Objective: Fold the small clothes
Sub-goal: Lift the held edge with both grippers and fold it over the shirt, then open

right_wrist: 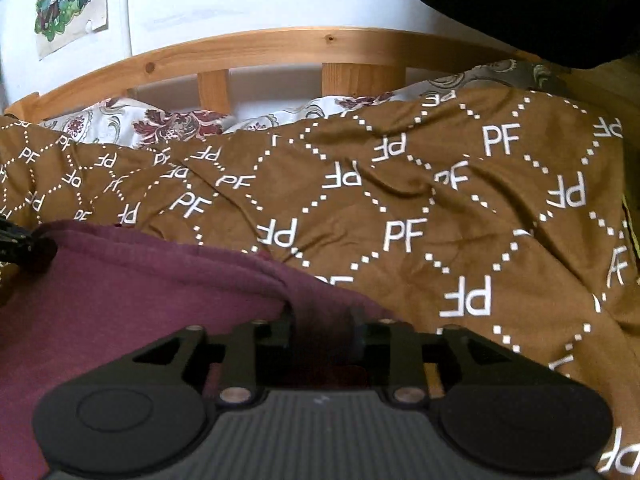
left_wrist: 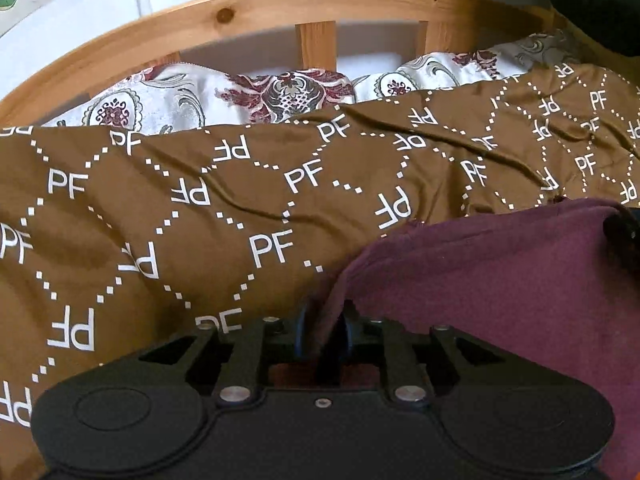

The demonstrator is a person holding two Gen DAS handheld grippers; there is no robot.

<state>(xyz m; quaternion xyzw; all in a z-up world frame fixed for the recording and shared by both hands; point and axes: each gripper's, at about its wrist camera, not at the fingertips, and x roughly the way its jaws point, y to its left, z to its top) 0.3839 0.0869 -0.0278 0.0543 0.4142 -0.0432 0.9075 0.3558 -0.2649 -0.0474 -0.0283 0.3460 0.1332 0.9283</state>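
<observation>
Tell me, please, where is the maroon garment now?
The maroon garment lies on the brown PF-patterned bedspread, lower right in the left wrist view, held between the left gripper and right gripper.

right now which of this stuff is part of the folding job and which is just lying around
Part of the job:
- maroon garment, held at two edges
- left gripper, shut on its edge
- right gripper, shut on its other edge

Just lying about:
- brown bedspread under the garment
- floral pillows
- wooden headboard
- poster on the wall
</observation>
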